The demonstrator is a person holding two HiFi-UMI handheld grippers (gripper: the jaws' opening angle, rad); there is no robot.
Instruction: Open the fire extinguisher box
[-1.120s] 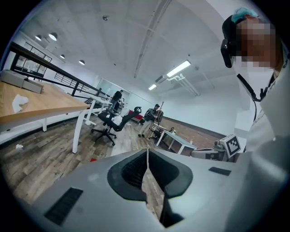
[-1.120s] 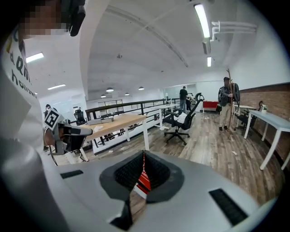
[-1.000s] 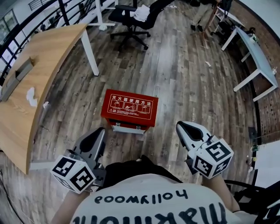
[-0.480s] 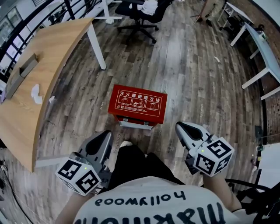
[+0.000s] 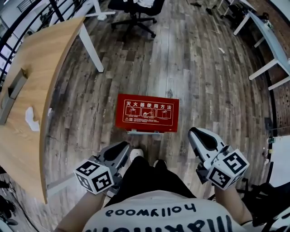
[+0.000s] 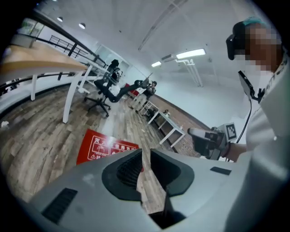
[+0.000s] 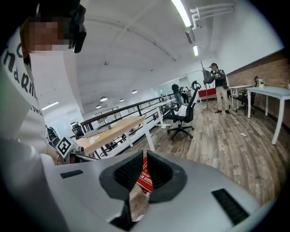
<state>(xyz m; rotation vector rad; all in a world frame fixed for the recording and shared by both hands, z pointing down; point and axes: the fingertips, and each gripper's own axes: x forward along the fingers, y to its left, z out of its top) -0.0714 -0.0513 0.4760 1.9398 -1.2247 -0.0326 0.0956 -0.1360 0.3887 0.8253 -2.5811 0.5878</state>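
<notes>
A red fire extinguisher box (image 5: 147, 113) with white print on its closed lid stands on the wood floor, just ahead of my feet; a metal latch (image 5: 145, 132) shows on its near side. The left gripper view shows the box (image 6: 106, 147) low ahead, and through the jaw gap in the right gripper view shows a sliver of it (image 7: 145, 177). My left gripper (image 5: 123, 149) hangs near the box's front left, shut, with nothing in it. My right gripper (image 5: 199, 136) hovers off the box's front right, shut and empty. Neither touches the box.
A long wooden desk (image 5: 31, 81) on white legs runs along the left. A black office chair (image 5: 136, 9) stands beyond the box. White tables (image 5: 267, 41) line the right wall. A person (image 7: 219, 86) stands far off by the brick wall.
The view has closed in on the box, which now sits more central. Both grippers have dropped and come forward, the left one most, ending nearer the box's front.
</notes>
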